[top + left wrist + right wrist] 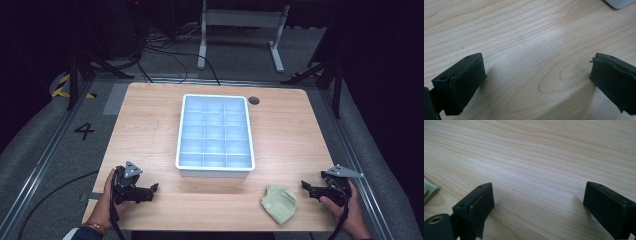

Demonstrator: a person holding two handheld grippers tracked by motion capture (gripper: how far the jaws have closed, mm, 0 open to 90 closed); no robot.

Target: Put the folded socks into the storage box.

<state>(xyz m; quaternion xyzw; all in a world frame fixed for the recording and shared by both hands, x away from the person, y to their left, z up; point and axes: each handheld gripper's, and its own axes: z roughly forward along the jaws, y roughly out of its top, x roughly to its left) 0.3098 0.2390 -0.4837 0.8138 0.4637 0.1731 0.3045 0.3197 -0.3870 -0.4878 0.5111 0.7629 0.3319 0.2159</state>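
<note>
A white tray (215, 170) divided into several compartments stands in the middle of the wooden table (150, 125). A folded pale green cloth (279, 203) lies near the front edge, right of centre; its corner (429, 191) peeks in at the left of the right gripper view. My left gripper (154, 190) rests low at the front left, held by a hand, its jaws wide apart over bare wood (536, 75). My right gripper (306, 187) sits at the front right, just right of the cloth, jaws also spread over bare wood (536, 202). Neither holds anything.
A round cable hole (254, 100) lies in the table beside the tray's far right corner. A corner of the white tray (620, 3) shows at the top right of the left gripper view. Cables and a white frame (240, 20) stand on the floor beyond the table.
</note>
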